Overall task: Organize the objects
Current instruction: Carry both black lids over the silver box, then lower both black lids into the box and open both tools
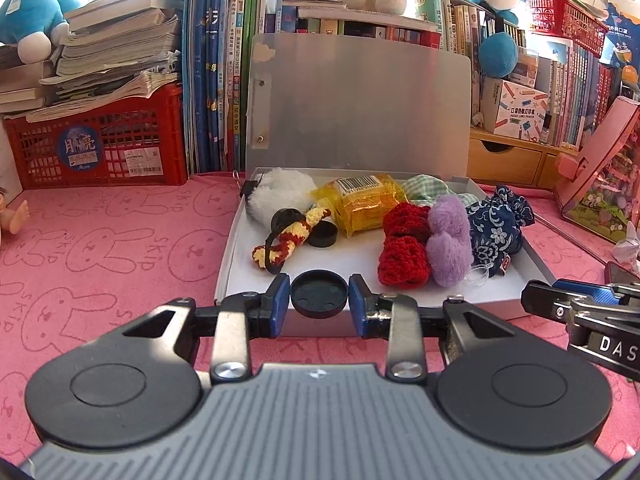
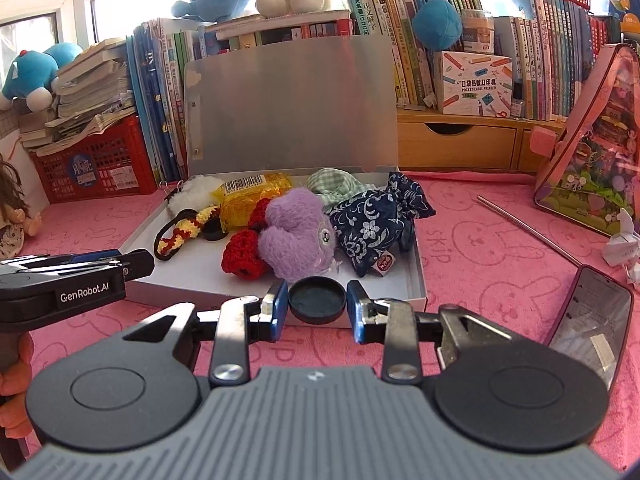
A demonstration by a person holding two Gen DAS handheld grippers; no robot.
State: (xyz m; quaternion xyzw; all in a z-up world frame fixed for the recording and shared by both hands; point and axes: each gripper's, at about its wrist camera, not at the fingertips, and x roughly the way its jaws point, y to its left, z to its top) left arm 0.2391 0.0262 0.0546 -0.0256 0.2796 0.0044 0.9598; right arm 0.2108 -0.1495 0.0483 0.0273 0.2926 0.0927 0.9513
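An open white box [image 1: 230, 256] with a raised lid [image 1: 360, 104] sits on the pink cloth. It holds a white fluffy toy [image 1: 280, 192], a yellow packet [image 1: 366, 202], a striped crochet band [image 1: 288, 238], a black round cap [image 1: 322, 236], red crochet pieces [image 1: 404, 248], a purple plush [image 1: 450, 240] and a blue patterned pouch [image 1: 496, 228]. My left gripper [image 1: 319, 300] is shut on a black round cap [image 1: 319, 294] at the box's near edge. My right gripper [image 2: 317, 302] is shut on another black round cap [image 2: 317, 299] at the box's near right corner [image 2: 416, 280].
Books, a red crate [image 1: 100, 140] and plush toys line the back. A wooden drawer unit [image 2: 456, 144] stands behind right. A pink toy case [image 2: 592, 168], a metal rod [image 2: 524, 228], folded paper [image 2: 622, 248] and a phone [image 2: 588, 320] lie to the right. A doll [image 2: 12, 208] sits at far left.
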